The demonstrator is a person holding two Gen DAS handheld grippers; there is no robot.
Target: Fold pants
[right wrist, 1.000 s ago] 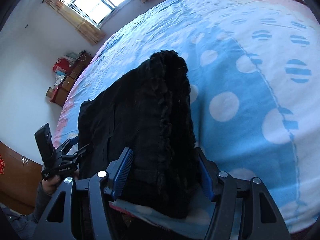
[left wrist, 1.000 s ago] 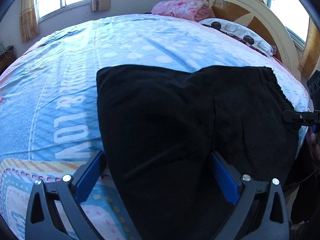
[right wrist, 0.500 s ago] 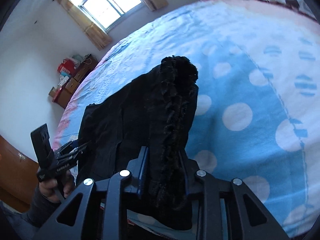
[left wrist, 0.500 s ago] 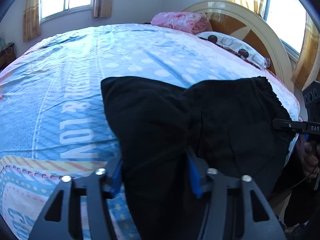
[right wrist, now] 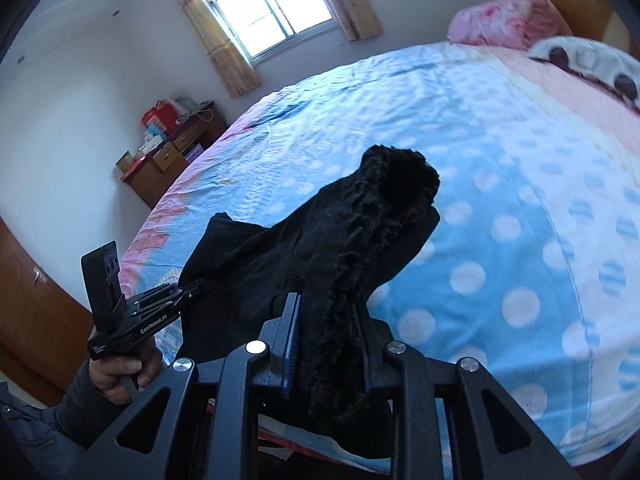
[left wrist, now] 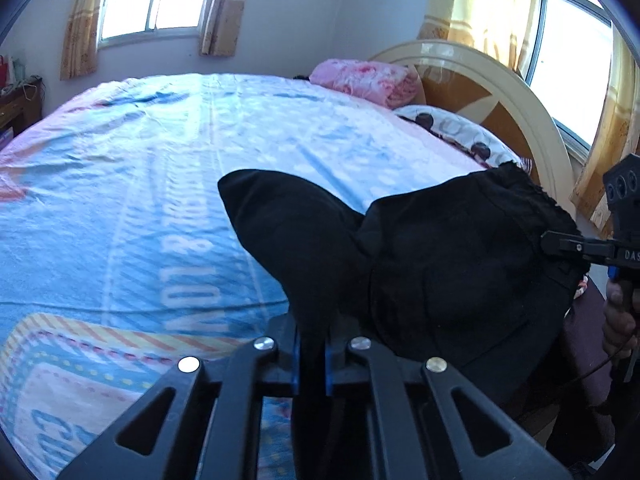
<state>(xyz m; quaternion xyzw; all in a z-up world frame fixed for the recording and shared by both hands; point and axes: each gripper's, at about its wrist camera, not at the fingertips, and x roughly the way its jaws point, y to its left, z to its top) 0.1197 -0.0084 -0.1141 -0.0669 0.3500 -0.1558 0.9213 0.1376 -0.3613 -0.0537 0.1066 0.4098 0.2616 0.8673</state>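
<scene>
Black pants [left wrist: 440, 264] hang bunched between my two grippers, lifted off the near edge of the bed. My left gripper [left wrist: 311, 336] is shut on a fold of the plain leg-side fabric, which rises in a peak from its blue pads. My right gripper [right wrist: 326, 320] pinches the thick ruffled waistband [right wrist: 384, 200], and its jaws are still closing on it. Across the cloth, the right gripper [left wrist: 560, 246] shows at the right in the left wrist view. At the left of the right wrist view the left gripper [right wrist: 192, 292] bites the cloth's other end.
The bed [left wrist: 120, 200] has a blue, white and pink dotted sheet. A pink folded blanket [left wrist: 364, 80], a spotted pillow [left wrist: 452, 128] and the curved headboard [left wrist: 500, 80] are at the far end. A wooden dresser [right wrist: 172, 156] stands by the wall. A hand [right wrist: 120, 372] holds the left gripper.
Both grippers closed on the pants, which lay spread between wide jaws, and rose. The cloth has lifted off the bed and gathered into a peak.
</scene>
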